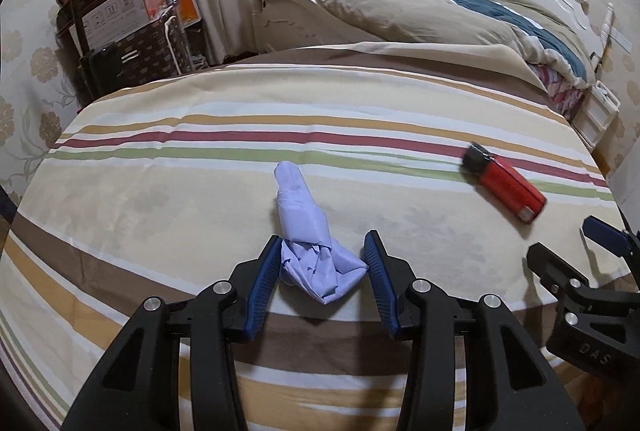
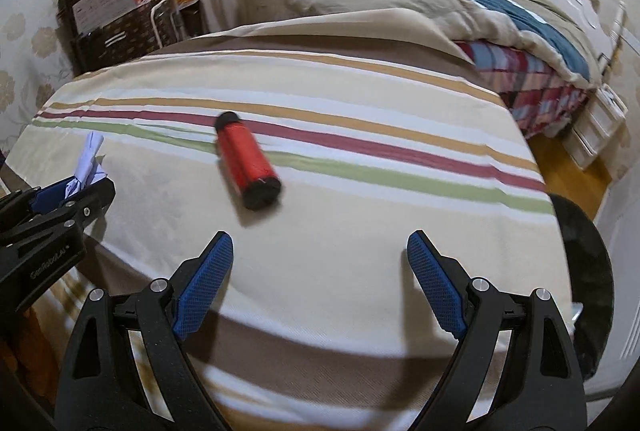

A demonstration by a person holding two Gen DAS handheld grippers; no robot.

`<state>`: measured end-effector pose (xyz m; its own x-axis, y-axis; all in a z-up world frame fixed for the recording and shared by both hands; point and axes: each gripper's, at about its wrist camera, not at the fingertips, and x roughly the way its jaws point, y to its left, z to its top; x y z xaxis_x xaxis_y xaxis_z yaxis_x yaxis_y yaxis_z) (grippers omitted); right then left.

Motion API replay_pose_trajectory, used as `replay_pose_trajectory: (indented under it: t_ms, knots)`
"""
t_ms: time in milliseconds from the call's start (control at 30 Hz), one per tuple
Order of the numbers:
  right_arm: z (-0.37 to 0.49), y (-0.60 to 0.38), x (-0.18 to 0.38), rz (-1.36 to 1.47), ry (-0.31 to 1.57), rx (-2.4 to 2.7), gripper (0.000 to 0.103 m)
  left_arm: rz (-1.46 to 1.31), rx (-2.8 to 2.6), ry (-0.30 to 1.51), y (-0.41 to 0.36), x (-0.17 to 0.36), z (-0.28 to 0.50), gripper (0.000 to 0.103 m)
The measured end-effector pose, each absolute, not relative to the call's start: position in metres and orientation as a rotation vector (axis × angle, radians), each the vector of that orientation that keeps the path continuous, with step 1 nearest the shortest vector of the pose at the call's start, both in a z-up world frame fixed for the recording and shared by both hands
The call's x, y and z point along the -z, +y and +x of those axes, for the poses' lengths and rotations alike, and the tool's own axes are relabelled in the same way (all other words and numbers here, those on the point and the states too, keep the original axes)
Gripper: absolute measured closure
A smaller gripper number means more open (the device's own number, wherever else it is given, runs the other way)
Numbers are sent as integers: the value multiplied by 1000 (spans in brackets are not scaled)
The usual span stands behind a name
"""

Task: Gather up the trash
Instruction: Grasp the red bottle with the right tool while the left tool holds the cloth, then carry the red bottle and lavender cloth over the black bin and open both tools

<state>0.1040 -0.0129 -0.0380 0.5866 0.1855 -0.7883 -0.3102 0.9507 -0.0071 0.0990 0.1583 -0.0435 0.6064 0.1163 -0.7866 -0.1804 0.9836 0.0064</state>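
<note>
Lavender paper wad [image 1: 310, 231] is sitting clamped in the left gripper [image 1: 322, 263]; the right gripper [image 2: 320, 267], jaws gaping empty, is facing the red canister [image 2: 248, 163] lying lengthwise ahead on the striped cloth [image 2: 360, 231].

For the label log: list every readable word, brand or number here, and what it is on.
"DAS": moulded on the right gripper body.
"GenRobot.AI", roughly; small and blurred: on the left gripper body.
Print on the cardboard boxes: too small to read.
Red lighter: no readable text.
</note>
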Motion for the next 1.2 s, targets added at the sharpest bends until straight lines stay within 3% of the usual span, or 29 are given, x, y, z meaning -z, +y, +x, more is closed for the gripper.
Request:
replay_pose_trajectory:
  t_ms: [300,600,767,1200]
  knots:
    - [126,21,39,-162,900,-323,28,-85,-186,900,178,45,103,58]
    - [133,30,36,-161,880,-329,57,-86,-185,898,181,45,105,58]
    - [133,25,34,-141,876,-321,79,-85,-184,898,182,45,105,58]
    - [112,7,34,-118,876,-322,80,-76,-168,897,173,41,101,58]
